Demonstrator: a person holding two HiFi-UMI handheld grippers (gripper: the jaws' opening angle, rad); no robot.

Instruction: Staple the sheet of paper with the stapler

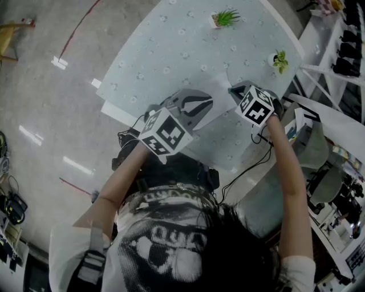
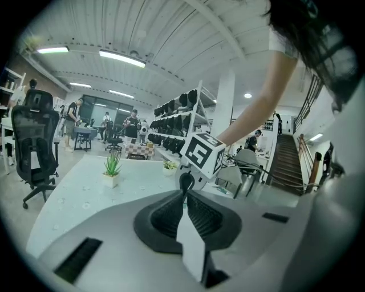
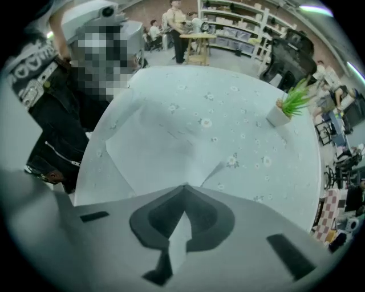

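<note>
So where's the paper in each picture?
Head view: the sheet of paper is in the middle, over the table's near side.
Left gripper view: bottom middle, a white strip pinched in the left gripper.
Right gripper view: spread across the middle, corner pinched in the right gripper.
Shared landmark: the spiky green plant.

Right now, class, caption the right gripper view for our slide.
Right gripper shut on the white paper sheet over the pale floral-print table, green potted plant beyond.

table (image 1: 171, 51): pale flower-print top | potted plants: spiky (image 1: 225, 18) at far edge, small (image 1: 278, 60) at right edge | black office chair (image 2: 35, 142) beside table
</note>
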